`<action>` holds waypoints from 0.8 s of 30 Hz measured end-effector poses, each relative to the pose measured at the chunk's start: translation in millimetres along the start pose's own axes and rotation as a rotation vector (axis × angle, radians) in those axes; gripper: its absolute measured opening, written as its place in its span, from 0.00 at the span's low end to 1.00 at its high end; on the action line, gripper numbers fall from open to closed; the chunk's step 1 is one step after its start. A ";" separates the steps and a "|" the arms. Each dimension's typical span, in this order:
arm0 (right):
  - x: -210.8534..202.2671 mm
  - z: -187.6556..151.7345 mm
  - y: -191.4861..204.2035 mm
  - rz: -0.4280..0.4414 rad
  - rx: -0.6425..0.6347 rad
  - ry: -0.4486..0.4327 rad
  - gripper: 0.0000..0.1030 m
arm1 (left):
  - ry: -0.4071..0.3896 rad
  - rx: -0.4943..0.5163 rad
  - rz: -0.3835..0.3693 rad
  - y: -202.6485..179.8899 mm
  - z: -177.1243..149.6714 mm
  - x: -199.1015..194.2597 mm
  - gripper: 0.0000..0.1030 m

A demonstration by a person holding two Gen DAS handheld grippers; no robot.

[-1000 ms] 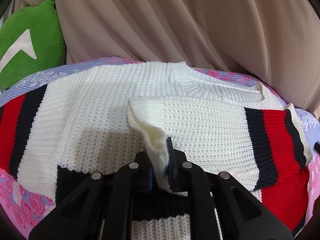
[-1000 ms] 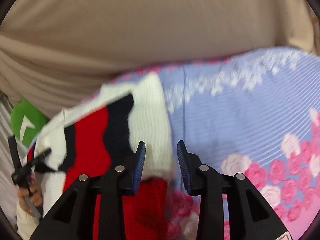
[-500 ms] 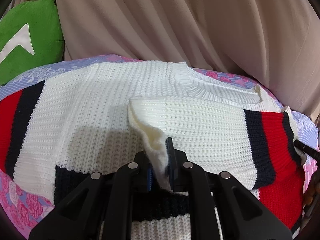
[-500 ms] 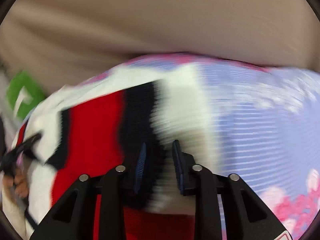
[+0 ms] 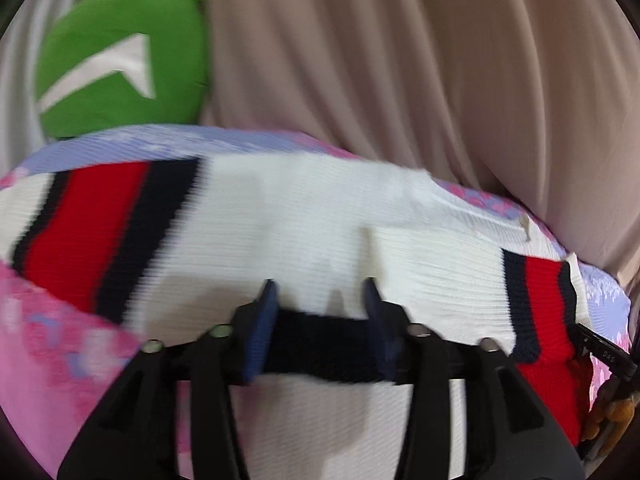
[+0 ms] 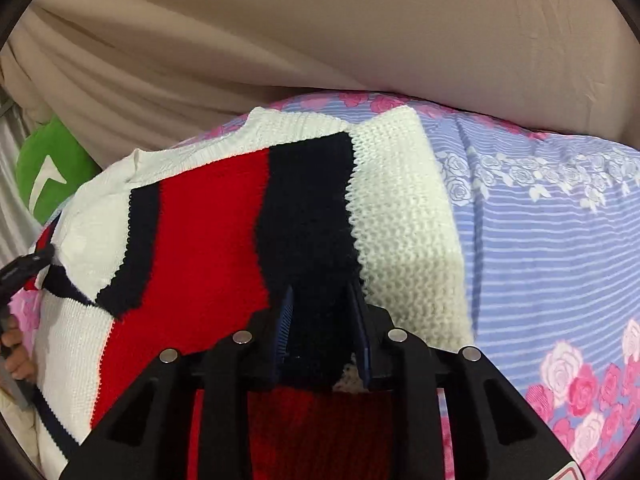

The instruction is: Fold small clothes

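Note:
A white knit sweater [image 5: 304,216] with red and navy stripes lies on a floral bedsheet [image 5: 60,344]. Its right sleeve [image 5: 440,264] is folded across the body. My left gripper [image 5: 320,292] is open and empty above the sweater's navy band; the view is blurred. In the right wrist view the sweater [image 6: 208,216] fills the left half. My right gripper [image 6: 322,296] has its jaws on either side of the navy stripe of the folded sleeve [image 6: 308,208], with a gap still showing.
A green cushion [image 5: 120,64] stands at the back left against beige draped fabric [image 5: 400,60]. The blue and pink sheet [image 6: 560,240] stretches to the right of the sweater. The other gripper's tip [image 5: 600,354] shows at the right edge.
My left gripper has let go of the white sleeve edge, opened and swung left. My right gripper has moved left onto the striped sleeve end and narrowed around it.

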State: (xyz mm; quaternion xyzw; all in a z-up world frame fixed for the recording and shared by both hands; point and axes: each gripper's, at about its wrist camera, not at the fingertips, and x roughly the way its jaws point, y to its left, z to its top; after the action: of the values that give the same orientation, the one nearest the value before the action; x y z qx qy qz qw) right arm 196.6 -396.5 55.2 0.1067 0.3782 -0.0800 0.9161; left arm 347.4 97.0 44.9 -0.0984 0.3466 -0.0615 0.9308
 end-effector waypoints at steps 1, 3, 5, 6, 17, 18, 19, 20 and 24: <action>-8.1 -3.2 0.8 0.023 0.007 -0.013 0.33 | -0.024 -0.028 0.039 24.1 2.8 -14.6 0.69; -20.8 -12.2 -3.5 0.064 0.014 -0.028 0.38 | -0.050 -0.097 0.123 72.2 9.3 -34.4 0.76; -24.3 -17.8 8.9 0.142 0.027 -0.015 0.45 | -0.043 -0.189 0.212 130.2 17.7 -44.9 0.79; -25.8 -21.6 16.7 0.177 0.032 -0.002 0.46 | -0.029 -0.261 0.247 165.0 21.0 -46.7 0.79; -6.6 -46.6 48.5 0.144 -0.073 0.043 0.59 | 0.001 -0.577 0.283 306.7 24.7 -19.7 0.51; -5.2 -46.9 49.7 0.143 -0.075 0.040 0.59 | 0.008 -0.570 0.284 306.2 29.9 -16.9 0.38; -4.1 -47.3 51.0 0.141 -0.077 0.038 0.60 | 0.016 -0.557 0.285 303.3 34.2 -14.4 0.14; -1.6 -47.5 55.2 0.140 -0.079 0.036 0.61 | 0.018 -0.543 0.291 295.9 39.0 -13.7 0.08; -0.2 -46.9 57.8 0.150 -0.073 0.029 0.64 | -0.099 -0.392 0.278 236.6 68.6 -41.5 0.07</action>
State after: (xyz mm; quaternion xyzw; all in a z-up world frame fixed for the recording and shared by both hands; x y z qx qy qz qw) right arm 178.0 -328.8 30.7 0.1026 0.3853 0.0041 0.9171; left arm 372.3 344.4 68.5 -0.2315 0.3162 0.1404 0.9092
